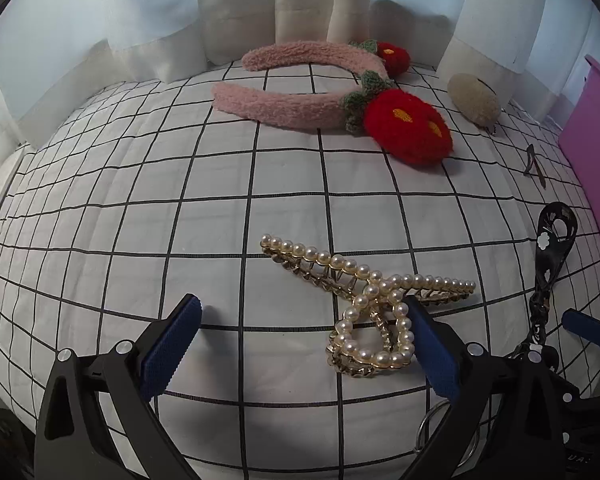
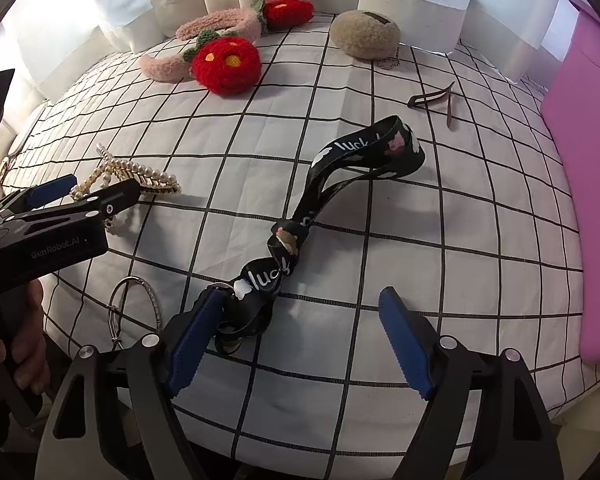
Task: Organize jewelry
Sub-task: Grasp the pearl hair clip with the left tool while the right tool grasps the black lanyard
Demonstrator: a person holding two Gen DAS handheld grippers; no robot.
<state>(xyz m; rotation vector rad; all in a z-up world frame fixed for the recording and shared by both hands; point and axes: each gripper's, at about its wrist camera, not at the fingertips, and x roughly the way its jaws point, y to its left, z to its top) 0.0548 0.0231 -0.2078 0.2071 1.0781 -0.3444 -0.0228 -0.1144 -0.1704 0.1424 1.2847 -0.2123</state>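
Observation:
A pearl hair claw (image 1: 364,300) lies on the checked cloth (image 1: 180,184). My left gripper (image 1: 300,344) stands open around its looped handle, and the right pad (image 1: 432,344) sits against the loop. The right wrist view shows the same gripper (image 2: 88,190) straddling the pearl claw (image 2: 152,176). A black strap (image 2: 340,184) printed "luck" stretches across the cloth. My right gripper (image 2: 300,340) is open over its knotted lower end, which rests against the left pad (image 2: 196,340); the right pad is clear of it.
A pink fuzzy headband with red flowers (image 1: 300,104), a beige fluffy clip (image 1: 474,100) and a brown hairpin (image 1: 532,164) lie farther back. A purple box (image 2: 588,160) stands along the right edge. Metal rings (image 2: 136,308) lie near the front. White curtains hang behind.

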